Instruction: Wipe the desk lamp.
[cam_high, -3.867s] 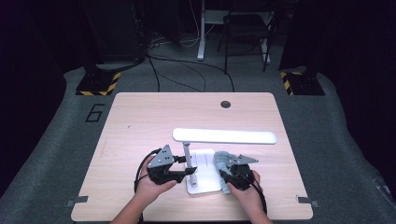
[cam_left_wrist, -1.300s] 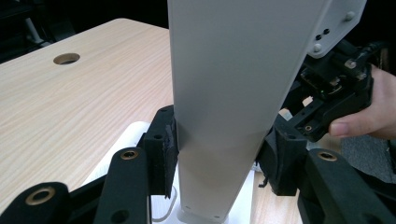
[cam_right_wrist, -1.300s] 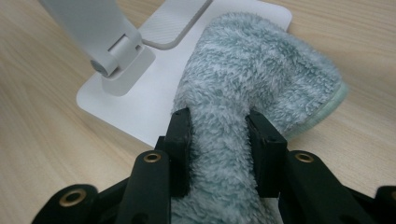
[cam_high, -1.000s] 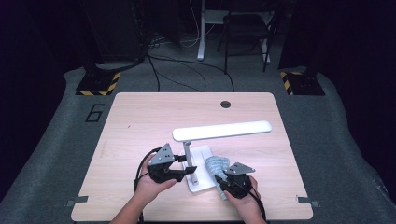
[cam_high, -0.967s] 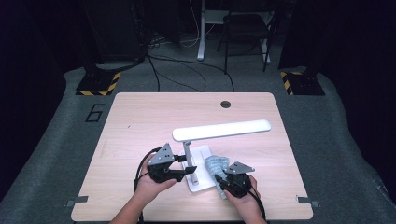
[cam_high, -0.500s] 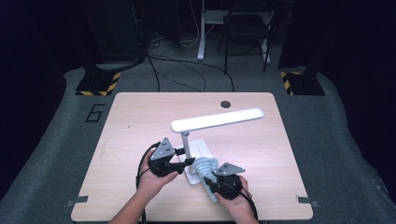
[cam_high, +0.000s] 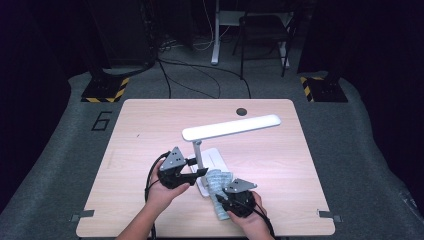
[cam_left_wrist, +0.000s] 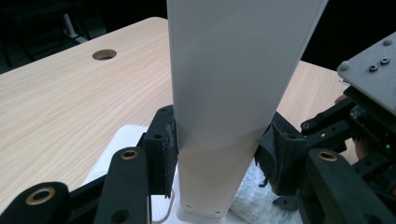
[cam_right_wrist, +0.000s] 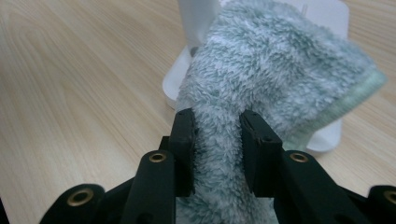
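Fluffy cloth (cam_right_wrist: 261, 88) in right claw (cam_right_wrist: 217, 135); left claw (cam_left_wrist: 217, 154) grips lamp (cam_high: 230, 127).

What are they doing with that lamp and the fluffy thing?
A person is cleaning a white desk lamp on a wooden table. The left claw grips the lamp's upright post to hold it steady. The right claw is shut on a fluffy pale green cloth, which lies over the lamp's flat base. The lamp's long head sticks out above the table toward the far right.
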